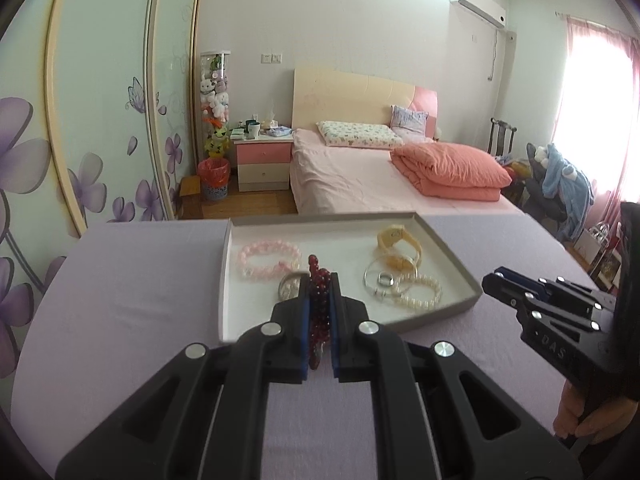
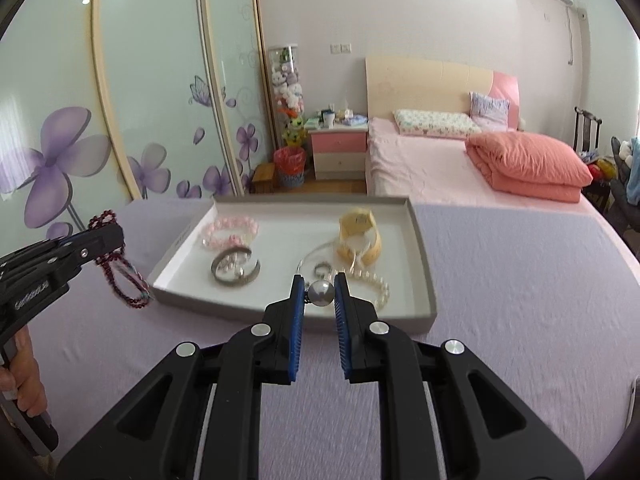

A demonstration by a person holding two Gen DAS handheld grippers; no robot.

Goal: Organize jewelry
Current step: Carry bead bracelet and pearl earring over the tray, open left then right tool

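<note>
A pink bed [image 1: 352,184] with a folded coral quilt [image 1: 448,172] fills the middle right; a pink-and-white nightstand [image 1: 264,164] stands left of it, a red-lined wastebasket [image 1: 214,178] beside that, an air conditioner [image 1: 478,4] upper right

The right gripper [image 1: 490,282] body reads "DAS".

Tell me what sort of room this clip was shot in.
A home bedroom, most likely. A bed with pillows and a folded quilt stands behind the work table, beside a pink nightstand and flower-printed wardrobe doors.
</note>
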